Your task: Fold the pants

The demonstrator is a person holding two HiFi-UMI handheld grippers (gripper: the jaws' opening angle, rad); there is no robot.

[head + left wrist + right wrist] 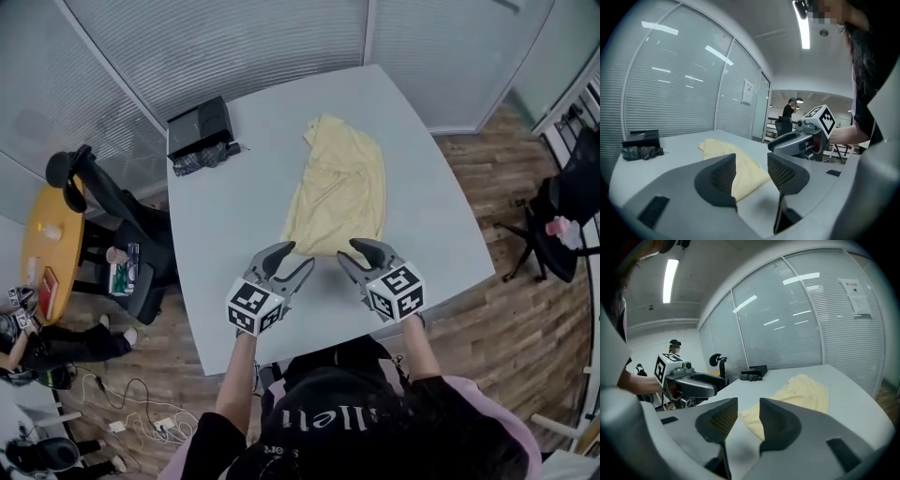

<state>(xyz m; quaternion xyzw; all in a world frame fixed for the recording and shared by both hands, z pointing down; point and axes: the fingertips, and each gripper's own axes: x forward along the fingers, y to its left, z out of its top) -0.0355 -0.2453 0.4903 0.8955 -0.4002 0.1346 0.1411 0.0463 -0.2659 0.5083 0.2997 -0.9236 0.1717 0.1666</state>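
Observation:
Pale yellow pants (339,187) lie folded lengthwise on the light grey table (225,244), running from the far middle toward me. Both grippers hover above the table just short of the pants' near edge. My left gripper (294,258) is open with nothing between its fingers. My right gripper (352,255) is also open and empty, a hand's width to its right. In the left gripper view the pants (723,150) show beyond the open jaws (752,168). The right gripper view shows the pants (804,389) past its jaws (749,416).
A black box (199,127) and a dark bundle (202,157) sit at the table's far left corner. A black office chair (103,202) and an orange round table (47,244) stand to the left, another chair (562,225) to the right. Glass walls with blinds stand behind.

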